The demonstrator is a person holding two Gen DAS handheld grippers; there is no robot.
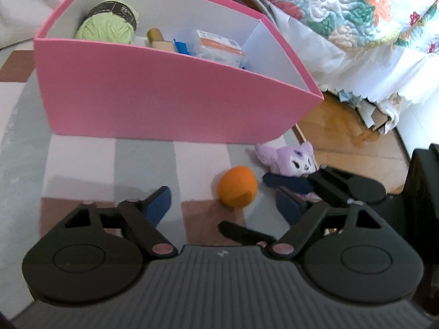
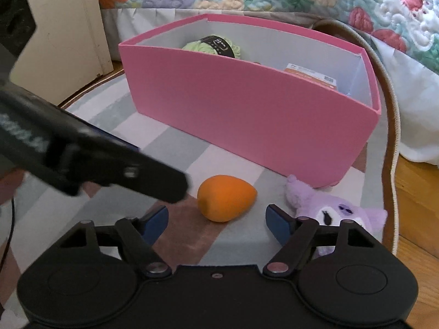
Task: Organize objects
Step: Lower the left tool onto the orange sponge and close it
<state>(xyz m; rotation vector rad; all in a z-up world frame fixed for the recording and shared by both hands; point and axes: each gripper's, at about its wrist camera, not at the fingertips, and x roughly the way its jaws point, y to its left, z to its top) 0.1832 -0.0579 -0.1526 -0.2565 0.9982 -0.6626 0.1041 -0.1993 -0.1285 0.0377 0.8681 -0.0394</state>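
Both grippers, left (image 1: 223, 205) and right (image 2: 216, 218), wide, empty; matte egg-shaped, perhaps foam, orange ball (image 2: 226, 198); fuzzy plush (image 2: 340, 208)

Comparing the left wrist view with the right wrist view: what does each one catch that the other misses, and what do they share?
Left wrist only: a wooden stamp-like piece and blue items inside the pink box.
Right wrist only: a cream cabinet panel.
Both: the box, green yarn, orange egg-shaped ball, purple plush, striped rug, floral quilt, and both open hand-held grippers, left and right.
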